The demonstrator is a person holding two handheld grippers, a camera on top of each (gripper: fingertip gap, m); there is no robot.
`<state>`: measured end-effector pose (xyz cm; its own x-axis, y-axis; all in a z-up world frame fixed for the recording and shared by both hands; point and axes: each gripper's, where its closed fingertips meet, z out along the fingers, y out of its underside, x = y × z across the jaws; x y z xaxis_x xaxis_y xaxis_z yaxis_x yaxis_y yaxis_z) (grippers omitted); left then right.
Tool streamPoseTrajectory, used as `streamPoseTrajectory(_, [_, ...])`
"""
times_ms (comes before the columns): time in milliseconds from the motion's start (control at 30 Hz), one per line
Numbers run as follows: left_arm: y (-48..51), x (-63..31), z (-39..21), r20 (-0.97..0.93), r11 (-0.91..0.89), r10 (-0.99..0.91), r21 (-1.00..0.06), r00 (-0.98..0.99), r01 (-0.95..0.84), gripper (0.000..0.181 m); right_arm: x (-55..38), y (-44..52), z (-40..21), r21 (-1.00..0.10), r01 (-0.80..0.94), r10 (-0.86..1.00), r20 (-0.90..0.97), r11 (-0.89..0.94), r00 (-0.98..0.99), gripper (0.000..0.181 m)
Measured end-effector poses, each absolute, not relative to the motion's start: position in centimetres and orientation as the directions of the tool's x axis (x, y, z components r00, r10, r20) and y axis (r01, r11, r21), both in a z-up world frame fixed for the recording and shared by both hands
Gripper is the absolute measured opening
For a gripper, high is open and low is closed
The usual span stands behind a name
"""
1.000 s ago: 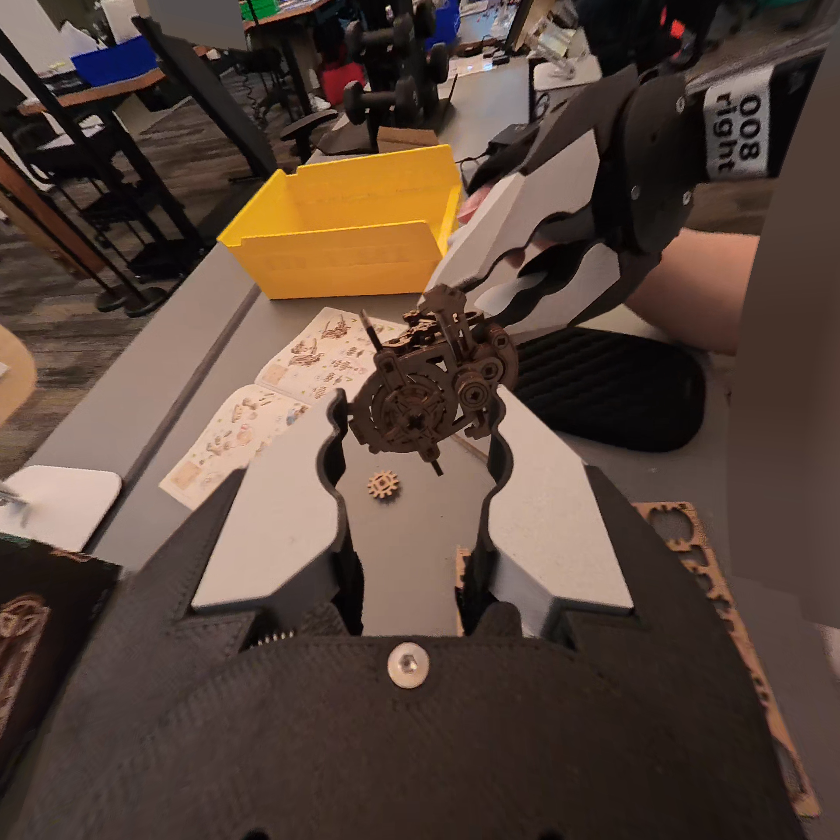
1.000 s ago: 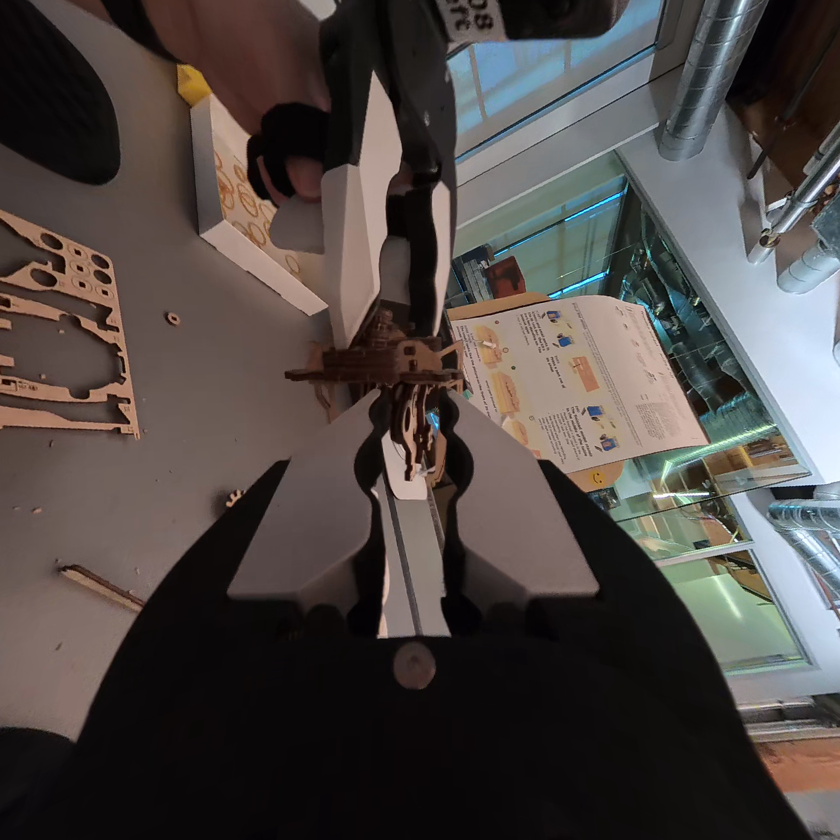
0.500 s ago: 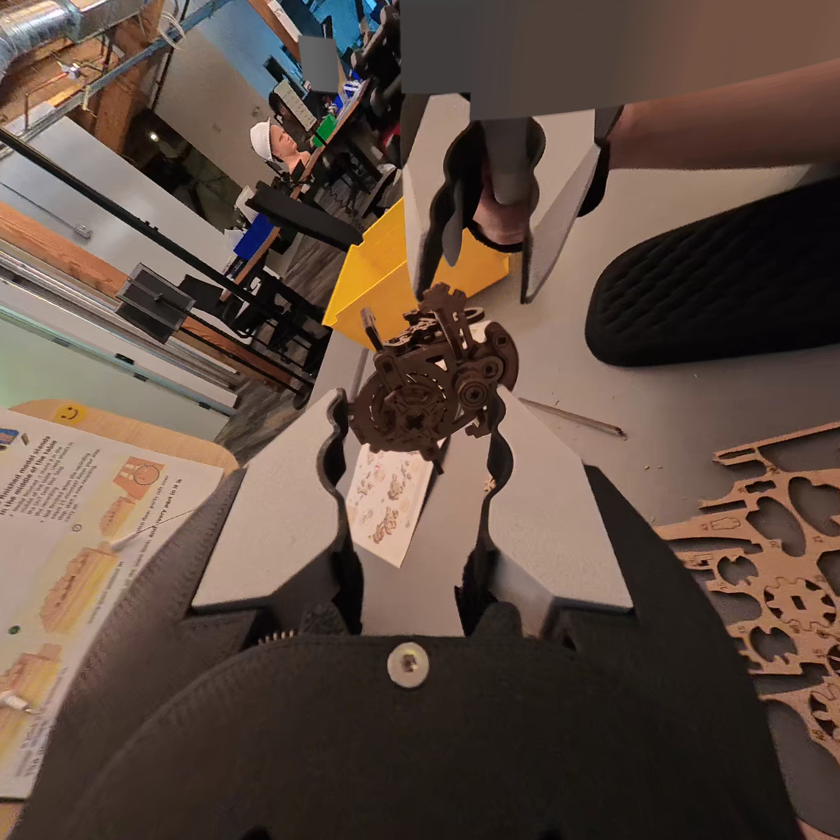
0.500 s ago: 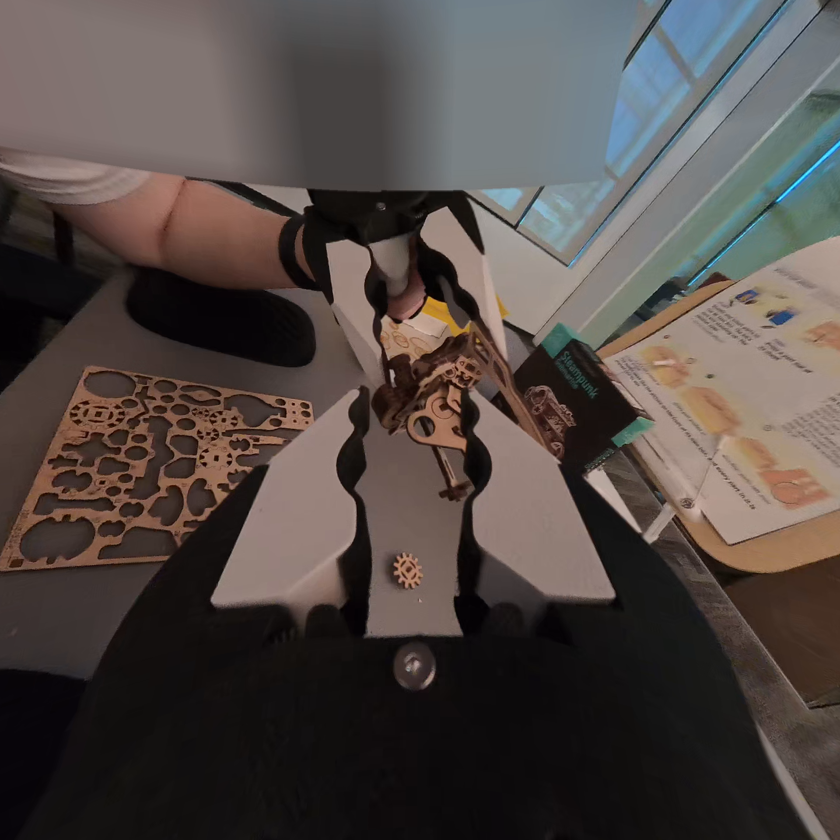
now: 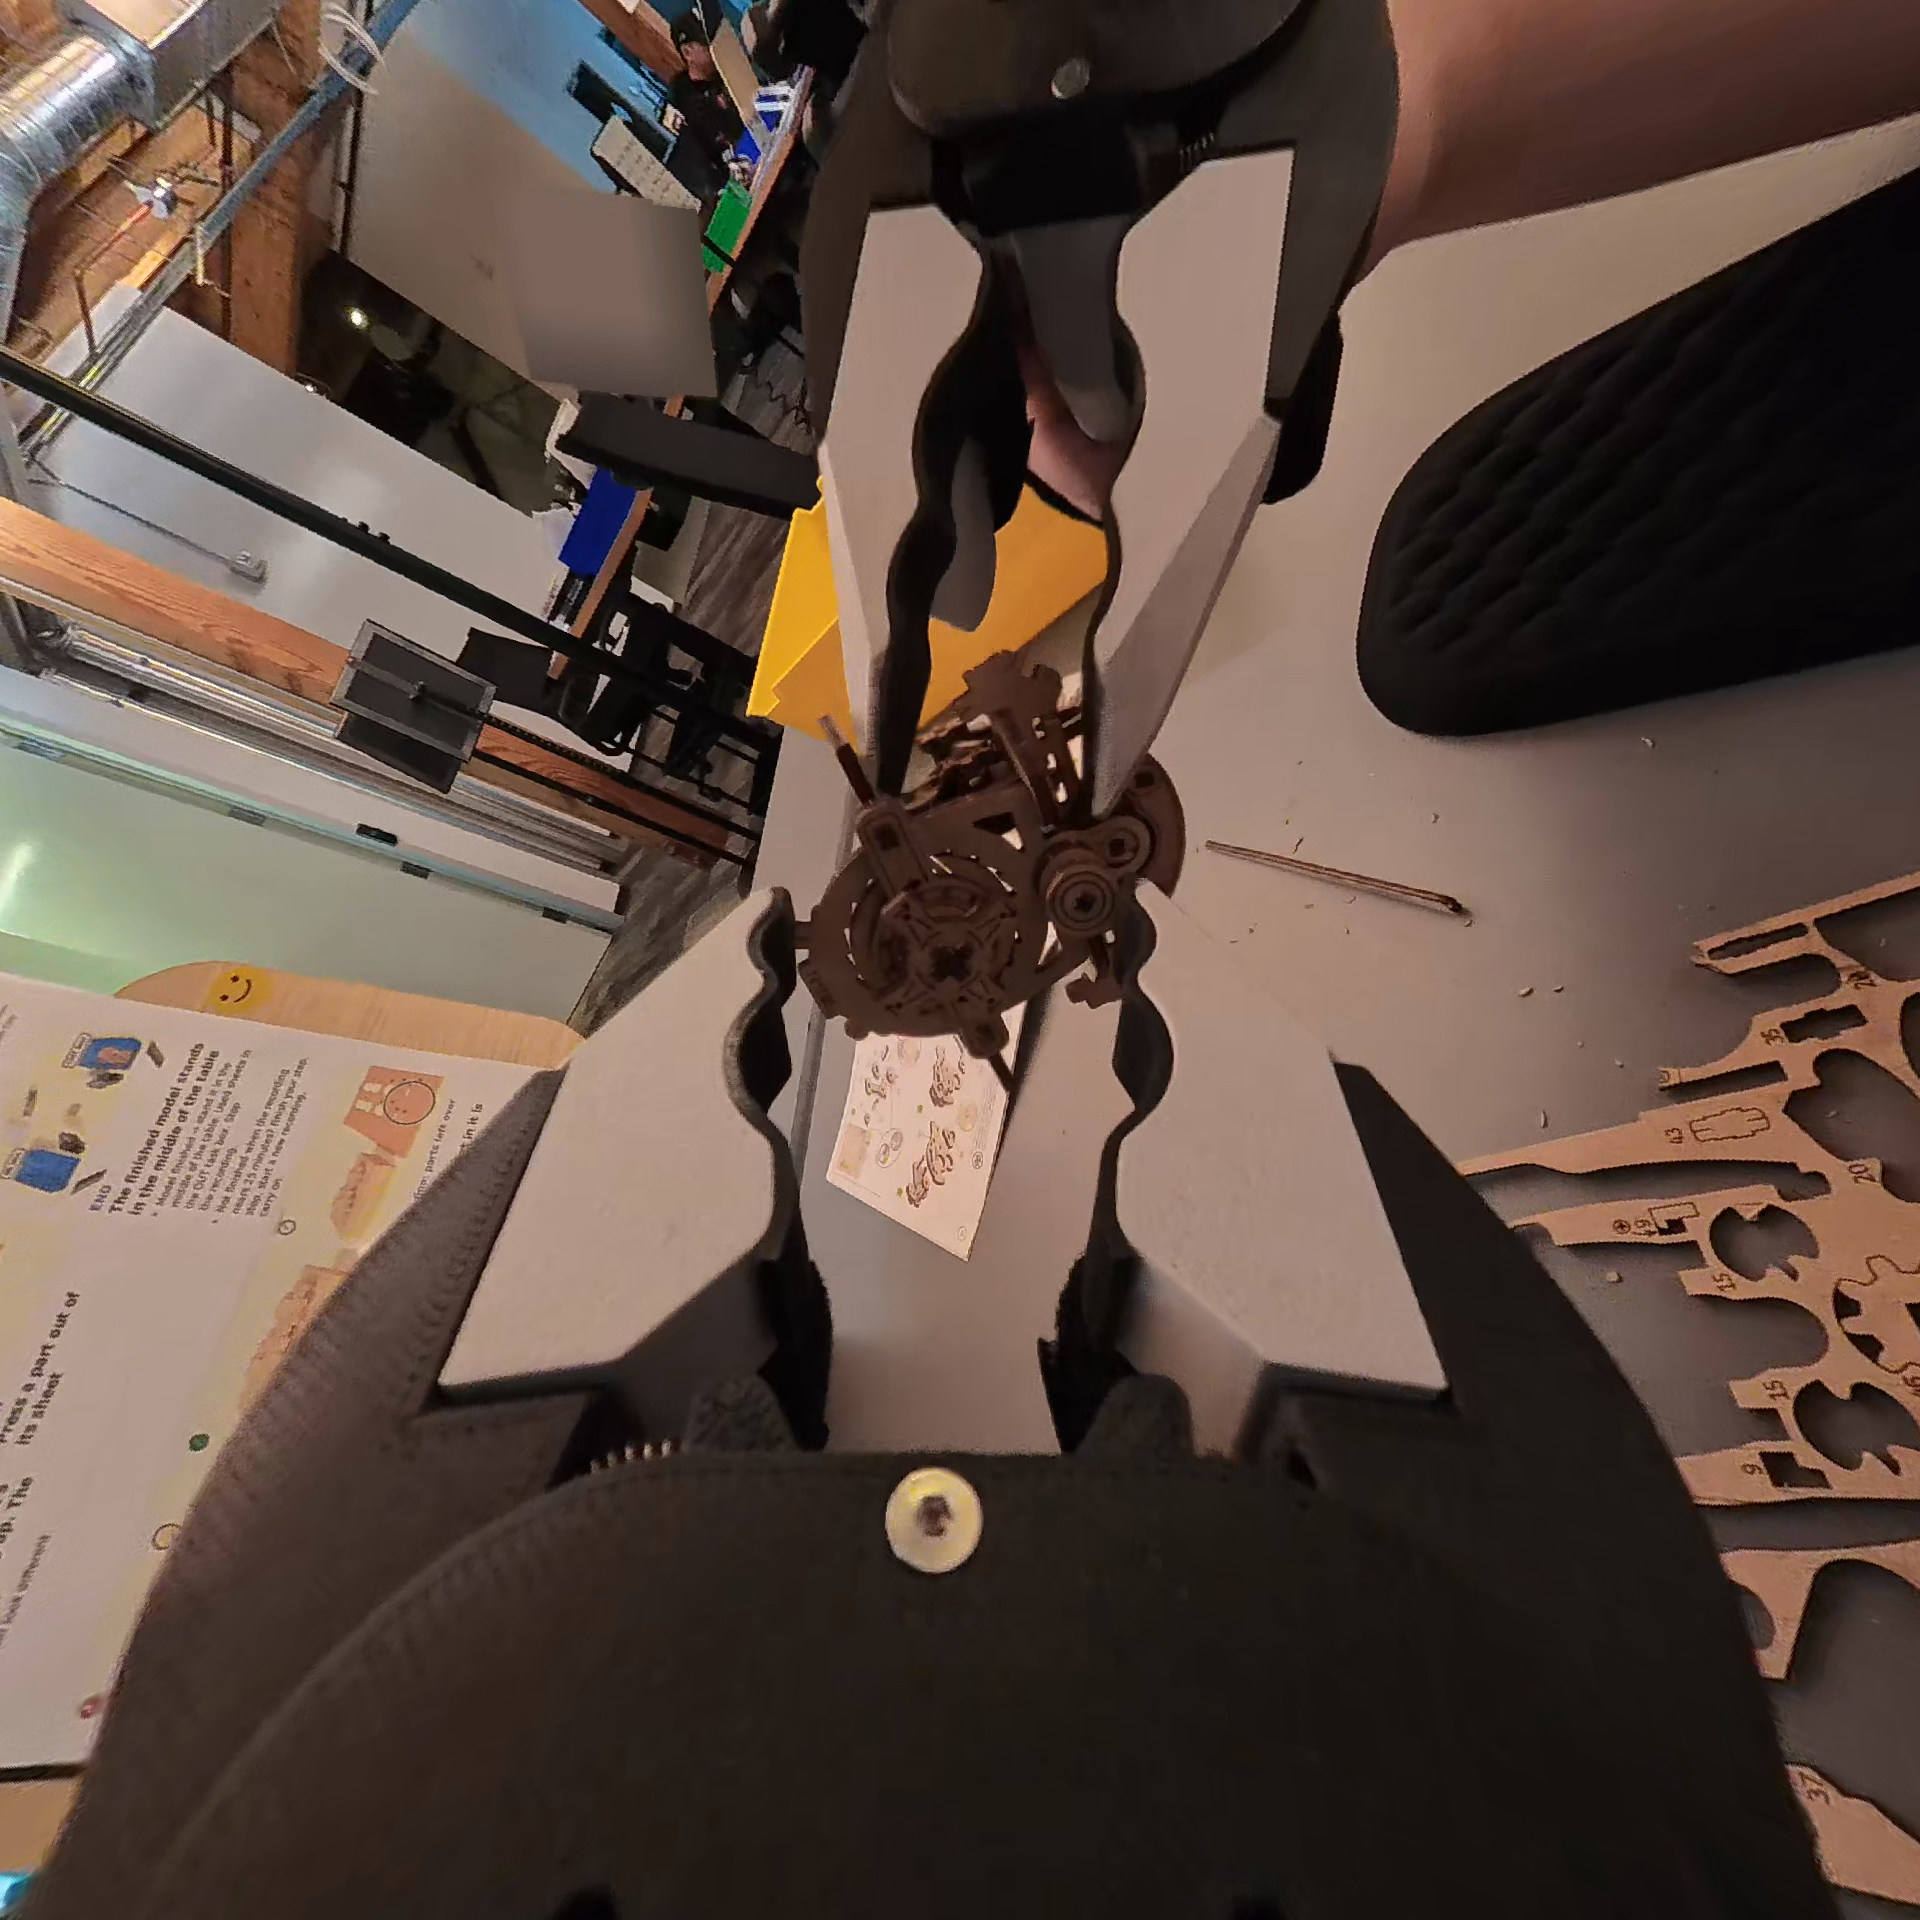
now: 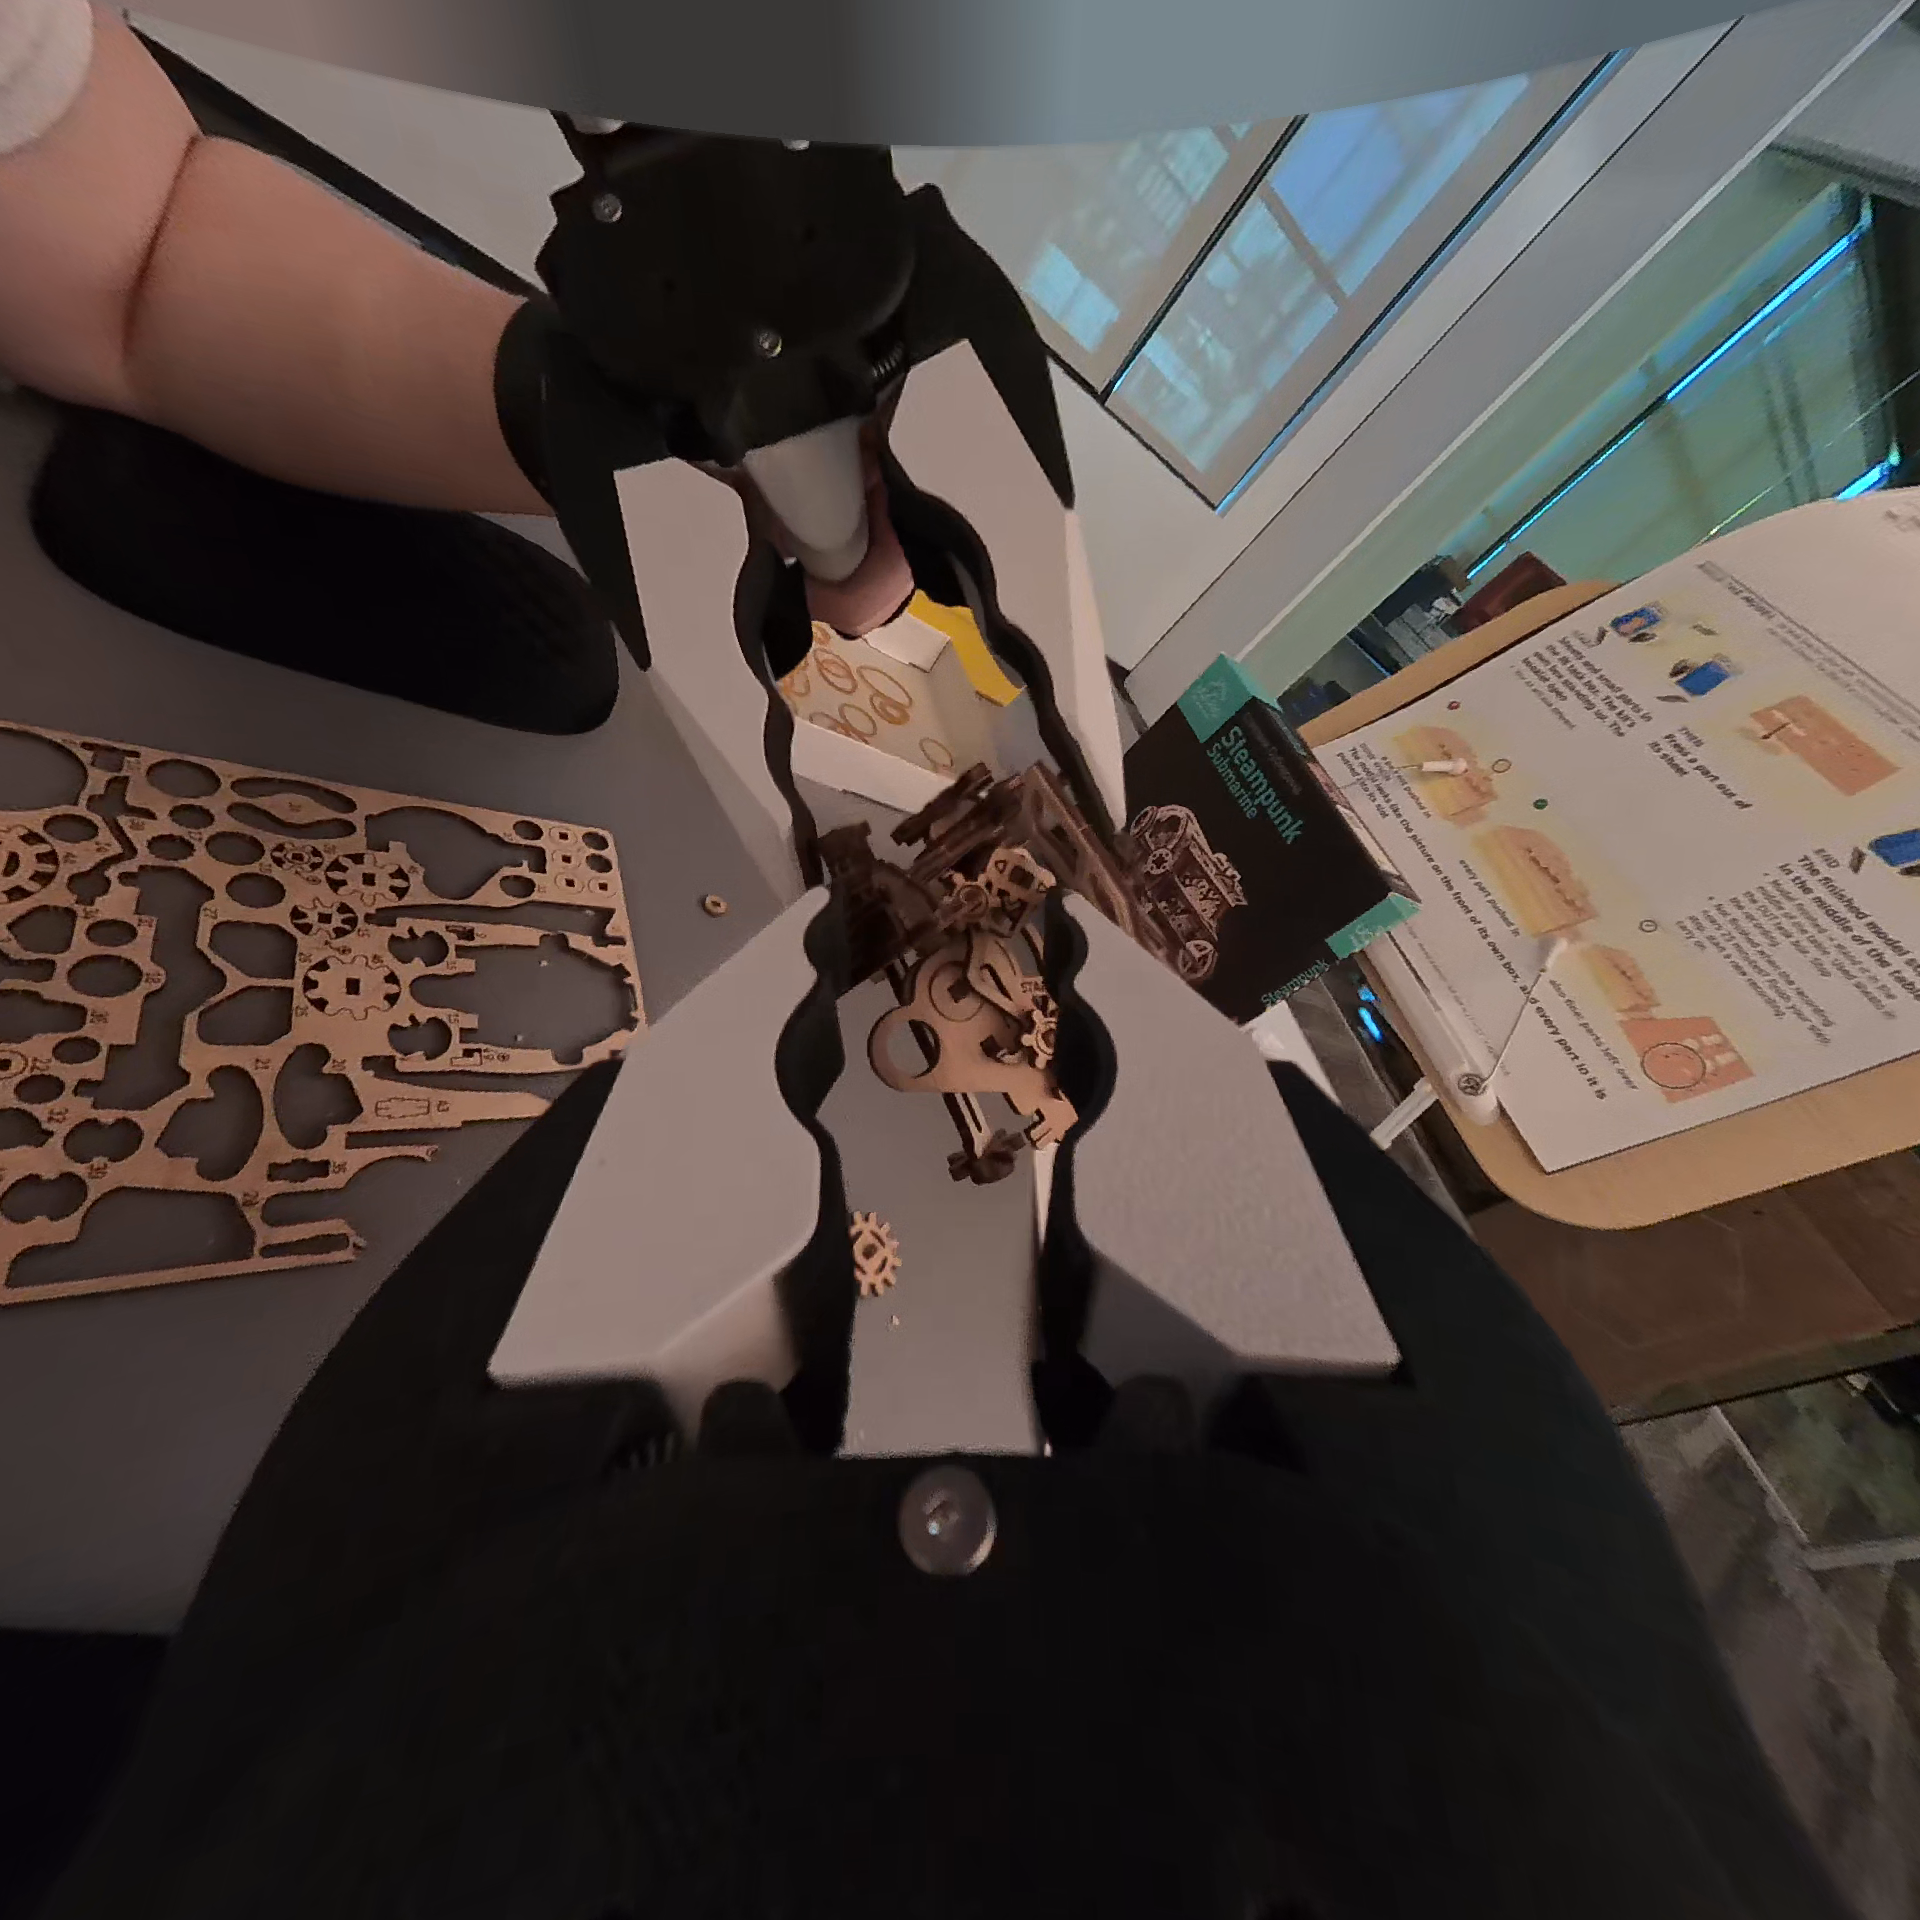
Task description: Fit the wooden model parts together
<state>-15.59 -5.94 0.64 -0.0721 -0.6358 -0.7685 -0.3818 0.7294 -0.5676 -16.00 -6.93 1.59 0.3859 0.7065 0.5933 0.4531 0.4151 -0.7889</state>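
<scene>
Your left hand-held gripper [image 5: 961, 935] pinched the model [image 5: 977, 883], your right hand-held gripper [image 6: 940, 987] straddled its far end, grip unclear, loose gear [image 6: 875, 1254] on the table [image 6: 644, 831].

— What's different from a second ago?
— My right gripper [image 5: 987, 769] now faces my left gripper [image 5: 961, 935] head-on, its fingertips closing around the far side of the wooden model [image 5: 987, 894]; half a second back it hung clear.
— And the model?
— It's swung up, away from the worktop [image 5: 1558, 810].
</scene>
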Motion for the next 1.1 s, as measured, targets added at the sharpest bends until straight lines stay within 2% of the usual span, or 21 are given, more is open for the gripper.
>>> streamPoseTrajectory(433, [-6.14,-15.67,0.47,-0.777,0.741,-0.623,-0.549,-0.092,-0.388,0.06,-15.96,-6.98,1.33,-0.804,0.441,0.732,0.569,0.399,0.375,0.035])
streamPoseTrajectory(600, [-6.44,-15.74,0.49,-0.726,0.706,-0.679,-0.605,-0.109,-0.368,0.06,-15.86,-6.99,1.31,-0.846,0.411,0.776,0.5,0.341,0.385,0.034])
streamPoseTrajectory(700, [-6.46,-15.7,0.35,-0.727,0.707,-0.677,-0.601,-0.114,-0.373,0.06,-15.92,-7.04,0.98,-0.863,0.406,0.804,0.457,0.299,0.38,0.033])
streamPoseTrajectory(1000, [-6.38,-15.55,0.58,-0.646,0.634,-0.756,-0.684,-0.103,-0.361,0.06,-15.79,-7.13,1.6,-0.842,0.421,0.766,0.506,0.338,0.397,0.028])
streamPoseTrajectory(1100, [-6.11,-15.57,0.12,-0.642,0.63,-0.759,-0.679,-0.111,-0.377,0.06,-15.86,-6.86,1.2,-0.832,0.44,0.76,0.517,0.337,0.395,0.029])
